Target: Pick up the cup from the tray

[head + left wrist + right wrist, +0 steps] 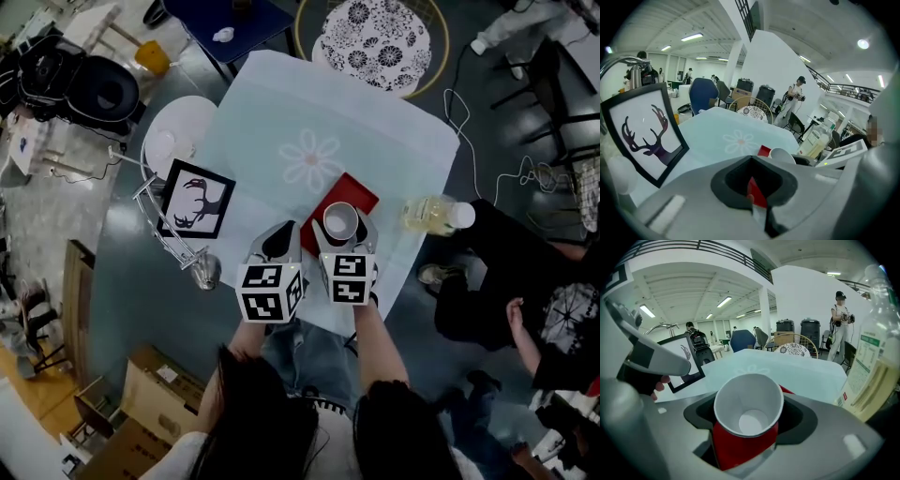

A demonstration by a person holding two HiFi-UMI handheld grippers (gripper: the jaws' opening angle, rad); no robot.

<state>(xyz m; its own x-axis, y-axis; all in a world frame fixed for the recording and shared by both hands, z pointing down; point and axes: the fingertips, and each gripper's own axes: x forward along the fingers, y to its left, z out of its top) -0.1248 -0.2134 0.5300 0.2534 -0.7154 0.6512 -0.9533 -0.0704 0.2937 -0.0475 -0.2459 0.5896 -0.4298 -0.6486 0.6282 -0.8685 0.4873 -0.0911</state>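
A paper cup point(340, 221), red outside and white inside, stands upright on a red tray point(362, 194) near the front edge of a table with a pale cloth point(309, 112). My right gripper point(341, 236) has one jaw on each side of the cup and is shut on it. In the right gripper view the cup point(749, 408) fills the gap of that gripper point(750, 420). My left gripper point(279, 242) sits just left of it at the tray's near corner. In the left gripper view its jaws point(753, 186) stand close together with a red sliver of the tray in the slit. The cup point(782, 154) shows beyond.
A bottle of yellowish drink point(433, 214) lies on the table's right edge, close to the right gripper. A framed deer picture point(195, 199) leans on a metal rack point(167, 239) to the left. A seated person point(511, 291) is at the right, and a patterned chair point(372, 33) stands beyond the table.
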